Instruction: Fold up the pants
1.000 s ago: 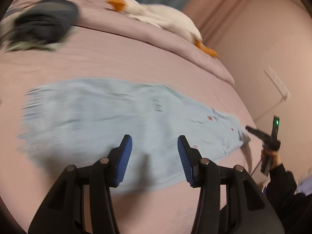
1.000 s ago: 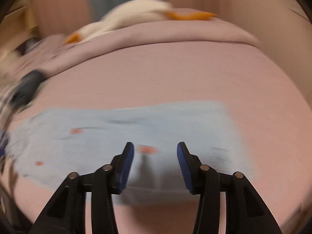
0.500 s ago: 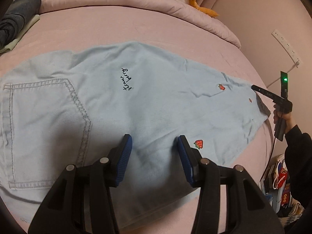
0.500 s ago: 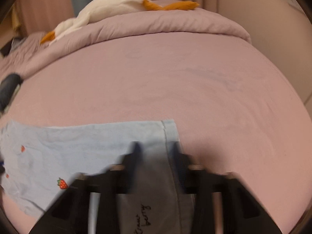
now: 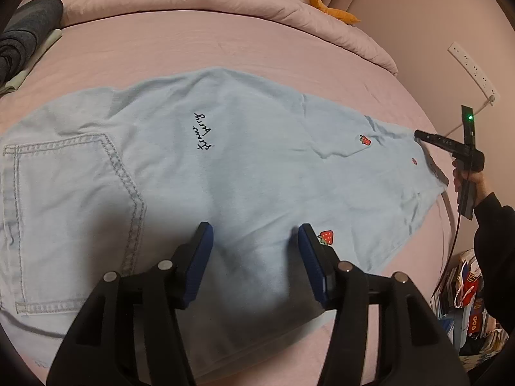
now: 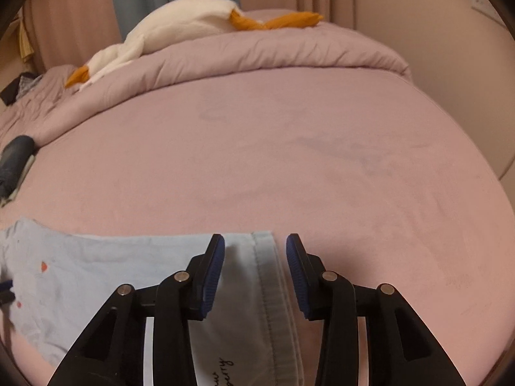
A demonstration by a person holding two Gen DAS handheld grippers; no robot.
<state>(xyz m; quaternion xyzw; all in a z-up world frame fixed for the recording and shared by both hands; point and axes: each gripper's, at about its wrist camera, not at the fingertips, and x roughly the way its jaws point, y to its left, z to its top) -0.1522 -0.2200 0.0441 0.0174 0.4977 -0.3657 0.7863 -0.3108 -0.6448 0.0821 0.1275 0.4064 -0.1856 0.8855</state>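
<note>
The pants (image 5: pixel 225 167) lie flat along the bed's (image 6: pixel 289 160) near edge. Both hands have swung in low. The right gripper (image 6: pixel 255 241) has just reopened over the hem; the left gripper (image 5: pixel 254 228) spread wider mid-leg. Neither pinches cloth yet, so the fold is unstarted.

Both wrist views look steeply down, seemingly close, sharing the pants (image 5: pixel 244 167).
</note>
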